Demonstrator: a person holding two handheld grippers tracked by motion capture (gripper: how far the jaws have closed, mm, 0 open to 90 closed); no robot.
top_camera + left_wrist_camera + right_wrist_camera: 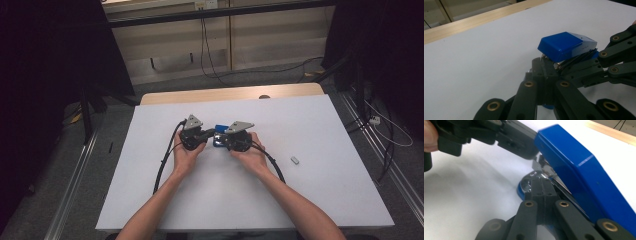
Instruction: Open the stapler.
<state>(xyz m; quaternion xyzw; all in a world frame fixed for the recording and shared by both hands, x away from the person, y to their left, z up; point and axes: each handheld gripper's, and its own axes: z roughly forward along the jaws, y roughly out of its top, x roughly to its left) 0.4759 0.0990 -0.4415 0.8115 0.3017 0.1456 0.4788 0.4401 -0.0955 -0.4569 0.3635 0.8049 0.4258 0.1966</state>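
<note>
A blue stapler [218, 131] sits at the middle of the white table [310, 130], its top tilted up off its base. My left gripper [212, 133] comes at it from the left and my right gripper [223, 140] from the right, each in a hand. In the left gripper view the stapler [564, 46] lies just past my left gripper [543, 65], whose jaws are pressed together under its blue top. In the right gripper view my right gripper [541, 185] is also shut, its tip at the bare metal strip of the stapler [579, 175]. Whether either tip pinches metal is unclear.
A small grey piece [295, 160] lies on the table to the right of the hands. A wooden strip [230, 94] runs along the table's far edge. Black cables trail from both grippers toward the near side. Dark stands and floor cables flank the table.
</note>
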